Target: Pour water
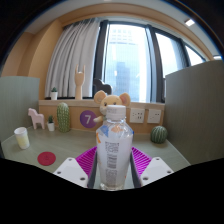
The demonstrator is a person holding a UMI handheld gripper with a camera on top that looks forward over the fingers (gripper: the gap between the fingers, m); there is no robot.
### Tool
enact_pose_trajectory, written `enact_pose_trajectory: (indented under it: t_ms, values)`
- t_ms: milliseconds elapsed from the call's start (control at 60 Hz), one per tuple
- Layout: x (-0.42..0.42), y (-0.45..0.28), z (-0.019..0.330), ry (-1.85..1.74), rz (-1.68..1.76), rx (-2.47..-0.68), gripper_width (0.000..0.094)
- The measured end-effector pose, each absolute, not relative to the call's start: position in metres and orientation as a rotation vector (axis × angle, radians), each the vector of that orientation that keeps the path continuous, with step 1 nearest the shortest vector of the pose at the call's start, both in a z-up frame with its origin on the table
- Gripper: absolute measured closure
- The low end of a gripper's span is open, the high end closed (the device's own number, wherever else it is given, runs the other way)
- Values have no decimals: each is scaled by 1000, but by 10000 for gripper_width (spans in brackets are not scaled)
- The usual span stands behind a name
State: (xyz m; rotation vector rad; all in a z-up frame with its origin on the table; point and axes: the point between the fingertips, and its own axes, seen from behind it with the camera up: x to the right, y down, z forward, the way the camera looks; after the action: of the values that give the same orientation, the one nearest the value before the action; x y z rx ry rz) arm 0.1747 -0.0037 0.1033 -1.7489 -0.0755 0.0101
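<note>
Clear plastic water bottle with a white label (113,150) stands upright between the magenta pads (141,160) of the gripper (113,165), clamped by both, the pale yellow cup (22,138) far left.

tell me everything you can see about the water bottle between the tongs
The water bottle is clear plastic with a white screw cap and a pale label round its middle. It stands upright, its cap still on, between the two fingers of the tongs, whose purple pads sit at either side of its lower body. Whether the pads press on it cannot be told. Its base is hidden. Beyond it on the table sits a teddy bear, apart from the bottle.
</note>
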Motion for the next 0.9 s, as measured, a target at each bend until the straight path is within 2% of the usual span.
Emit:
enact_pose_trajectory:
  t_ms: [167, 183, 400, 567, 767, 900]
  values:
    - [177, -4, 103, -27, -11, -1713, 565]
    - [178, -3, 103, -20, -13, -1711, 609]
    - [193, -2, 105, 15, -125, -1729, 612]
    - [159, 0, 133, -134, -329, -1709, 613]
    - [51, 13, 190, -575, -749, -1491, 614]
    - [-36, 19, 206, -863, -960, -1304, 613]
